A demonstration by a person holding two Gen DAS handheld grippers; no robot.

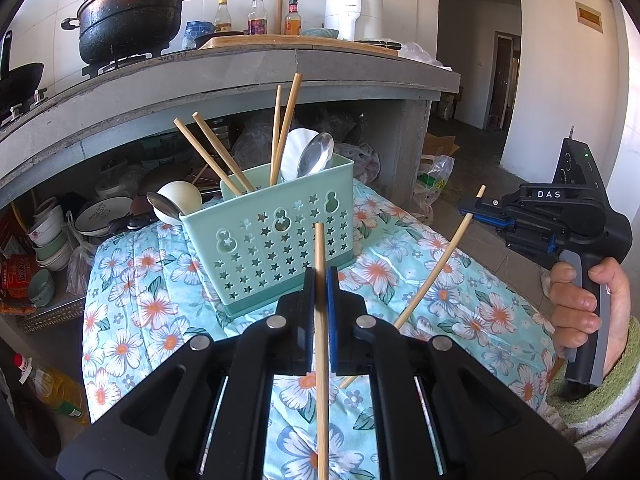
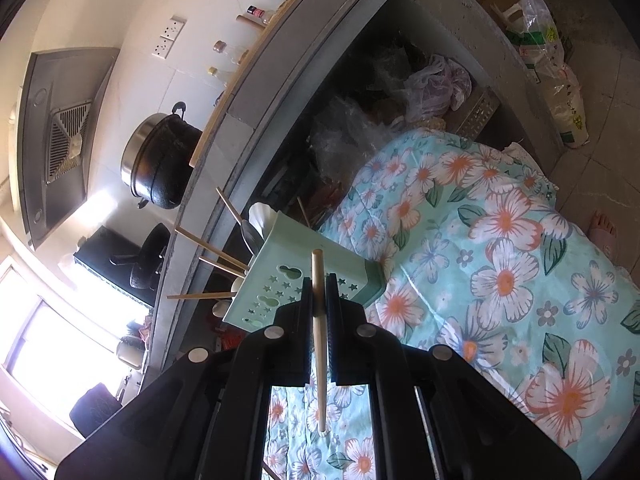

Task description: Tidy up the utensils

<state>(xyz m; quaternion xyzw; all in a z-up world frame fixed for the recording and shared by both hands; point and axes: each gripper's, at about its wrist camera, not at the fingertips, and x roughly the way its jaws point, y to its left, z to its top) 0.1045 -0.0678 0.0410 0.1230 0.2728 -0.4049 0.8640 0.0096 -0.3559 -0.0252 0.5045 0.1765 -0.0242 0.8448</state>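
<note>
A mint green utensil holder [image 1: 276, 236] with star cutouts stands on the floral cloth [image 1: 472, 304]. It holds several wooden chopsticks [image 1: 212, 152], a metal spoon [image 1: 316, 154] and a white spoon [image 1: 294, 148]. My left gripper [image 1: 320, 276] is shut on a chopstick [image 1: 321, 360], just in front of the holder. My right gripper [image 1: 470, 210] is shut on another chopstick [image 1: 436, 272], held slanted to the right of the holder. In the right wrist view my right gripper [image 2: 319, 280] holds its chopstick [image 2: 319, 340] before the holder [image 2: 280, 280], seen tilted.
A white ladle and a metal spoon [image 1: 172, 202] lie behind the holder's left side. Behind stands a concrete counter [image 1: 240, 76] with a black pot [image 1: 128, 20], bottles and a white appliance [image 1: 354, 10]. Bowls [image 1: 52, 236] sit on the shelf below.
</note>
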